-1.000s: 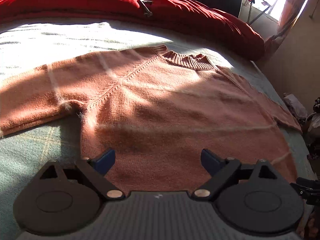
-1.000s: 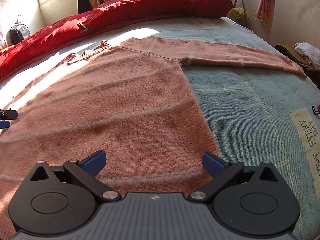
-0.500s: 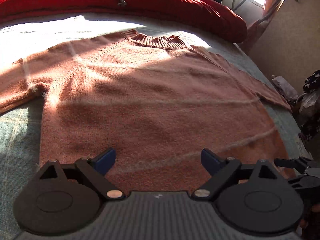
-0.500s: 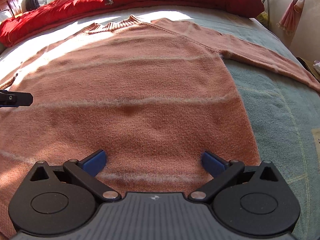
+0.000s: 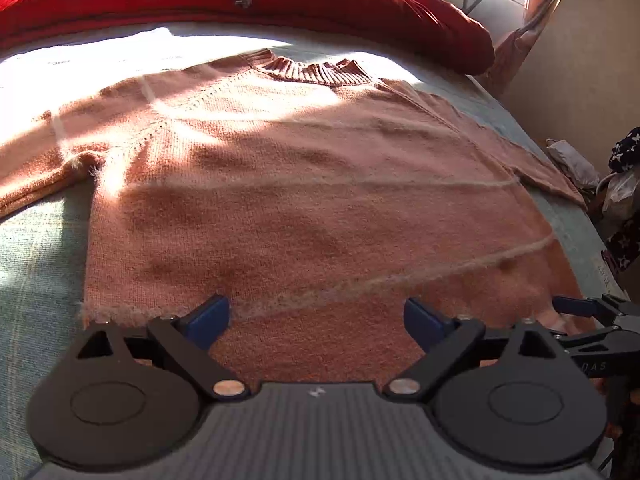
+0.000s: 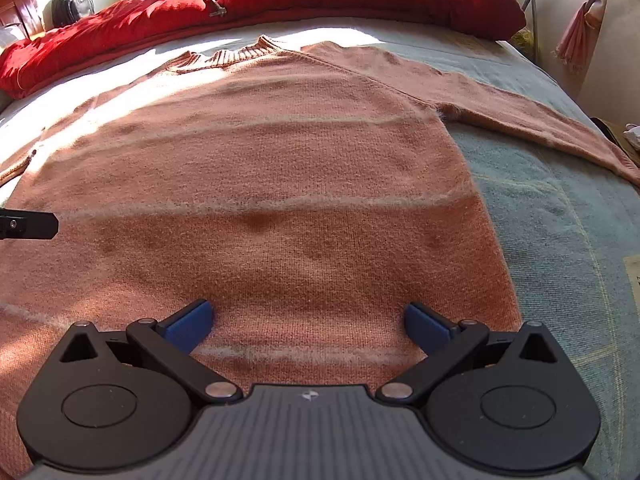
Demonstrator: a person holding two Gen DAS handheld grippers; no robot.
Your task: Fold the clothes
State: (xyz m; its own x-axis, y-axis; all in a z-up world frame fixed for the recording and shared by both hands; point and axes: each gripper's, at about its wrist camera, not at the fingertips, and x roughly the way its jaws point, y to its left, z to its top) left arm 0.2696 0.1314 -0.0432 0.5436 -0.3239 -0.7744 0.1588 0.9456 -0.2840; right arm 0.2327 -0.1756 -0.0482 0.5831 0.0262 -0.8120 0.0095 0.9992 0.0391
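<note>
A salmon-pink knit sweater (image 5: 304, 184) with thin pale stripes lies flat on the bed, collar (image 5: 316, 70) at the far end and both sleeves spread out sideways. In the right wrist view the same sweater (image 6: 260, 184) fills the middle, its right sleeve (image 6: 532, 116) reaching toward the bed's edge. My left gripper (image 5: 316, 318) hovers open over the hem near the lower left corner. My right gripper (image 6: 308, 322) is open over the hem toward the lower right side. Neither holds cloth. The right gripper's tip (image 5: 580, 306) shows at the left view's right edge.
A red duvet (image 5: 280, 4) is bunched along the head of the bed. The pale green blanket (image 6: 560, 240) lies bare to the sweater's right. Clutter (image 5: 616, 184) sits on the floor beside the bed, and a backpack (image 6: 72, 0) stands at the far left.
Both grippers have swung toward the sweater's hem and moved closer together; the right gripper's tip now shows in the left view. The sweater has not moved.
</note>
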